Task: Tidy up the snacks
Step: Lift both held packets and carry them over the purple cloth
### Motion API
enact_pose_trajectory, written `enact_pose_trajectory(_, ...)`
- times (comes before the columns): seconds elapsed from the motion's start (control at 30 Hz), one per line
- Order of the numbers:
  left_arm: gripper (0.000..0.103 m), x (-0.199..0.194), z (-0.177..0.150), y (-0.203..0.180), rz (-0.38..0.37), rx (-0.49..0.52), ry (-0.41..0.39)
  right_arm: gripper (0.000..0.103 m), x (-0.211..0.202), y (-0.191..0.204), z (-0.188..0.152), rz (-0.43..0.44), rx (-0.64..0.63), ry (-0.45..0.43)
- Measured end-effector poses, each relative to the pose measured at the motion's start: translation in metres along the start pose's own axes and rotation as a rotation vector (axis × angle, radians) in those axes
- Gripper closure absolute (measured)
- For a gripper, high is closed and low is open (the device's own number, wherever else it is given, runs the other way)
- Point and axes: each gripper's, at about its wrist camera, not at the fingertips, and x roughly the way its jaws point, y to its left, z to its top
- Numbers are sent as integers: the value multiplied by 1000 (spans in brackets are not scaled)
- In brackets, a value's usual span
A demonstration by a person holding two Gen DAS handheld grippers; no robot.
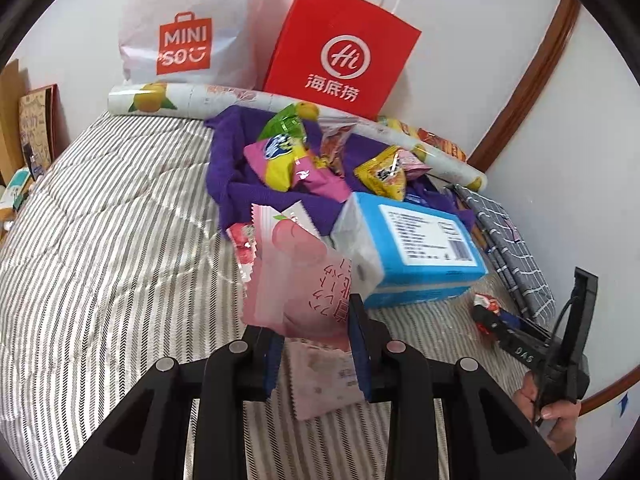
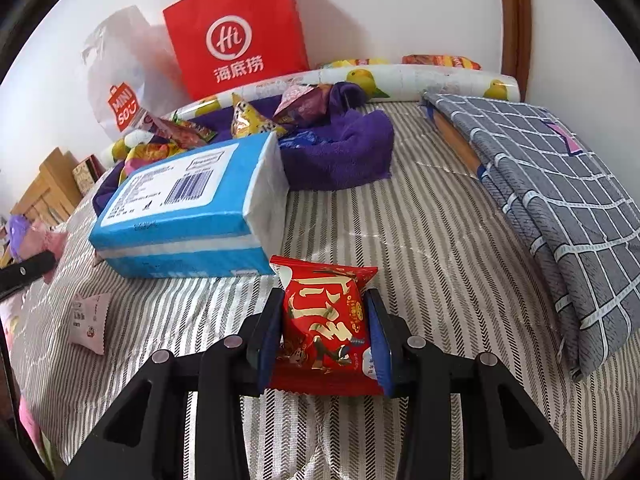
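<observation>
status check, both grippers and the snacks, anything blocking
Left gripper shut on pink peach packet. Right gripper shut on red snack packet. Blue tissue pack sits just ahead of both; more snacks piled on purple towel.

1. Two shopping bags ahead of the hand-held grippers: one red paper bag (image 1: pixel 340 48), one white plastic bag (image 1: pixel 188 28)
2. One blue tissue pack (image 2: pixel 188 208)
3. One purple towel (image 2: pixel 340 152)
4. One grey checked folded cloth (image 2: pixel 552 200), to the right
5. Two pink snack packets: one (image 1: pixel 296 280) held, one (image 1: pixel 324 380) beneath
6. One red snack packet (image 2: pixel 324 320)
</observation>
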Motion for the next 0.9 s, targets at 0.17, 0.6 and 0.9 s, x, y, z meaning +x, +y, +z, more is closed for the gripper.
enact_pose_trajectory(0.17, 75, -8, 6, -21, -15, 42, -4, 63, -15, 7, -2, 30, -14, -13)
enact_pose_trajectory(0.6, 75, -6, 47, -68, -104, 125, -19, 63, -82, 52, 43, 104, -125, -156)
enact_pose_trajectory(0.9, 75, -12, 96, -65, -100, 145, -79, 63, -88, 69, 93, 82, -164, -228)
